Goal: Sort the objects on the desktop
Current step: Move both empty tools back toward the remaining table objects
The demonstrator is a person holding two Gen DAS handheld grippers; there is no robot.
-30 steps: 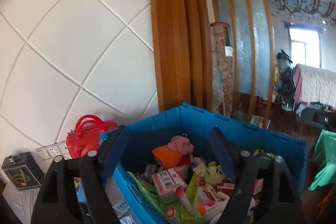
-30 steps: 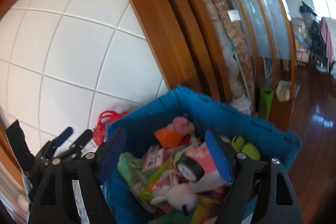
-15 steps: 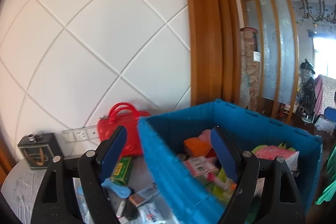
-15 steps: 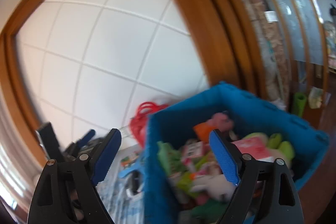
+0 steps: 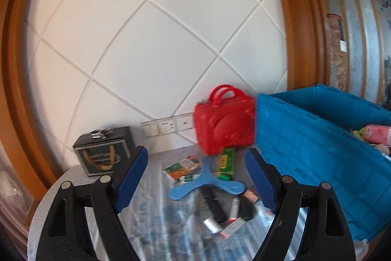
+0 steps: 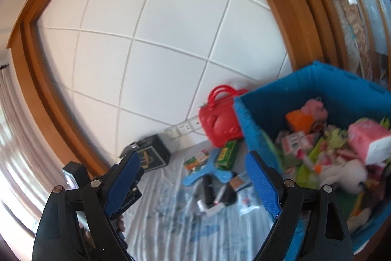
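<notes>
Straight ahead of the left gripper (image 5: pixel 196 177), jaws spread wide and holding nothing, a blue boomerang (image 5: pixel 204 184) lies on the table (image 5: pixel 156 219) among blurry small stuff, with a red case (image 5: pixel 224 125) beyond it and the blue bin (image 5: pixel 317 153) off to its right.

Right wrist view: right gripper (image 6: pixel 193 181) is also wide apart and empty, boomerang (image 6: pixel 207 171) just ahead between its fingers, toy-stuffed bin (image 6: pixel 254 124) right of it.

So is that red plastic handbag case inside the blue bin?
No, the red plastic handbag case stands on the table beside the blue plastic bin.

Both wrist views face wall; share red case (image 5: pixel 224 124) (image 6: pixel 218 125), blue crate (image 5: pixel 317 146) (image 6: pixel 254 124).
</notes>
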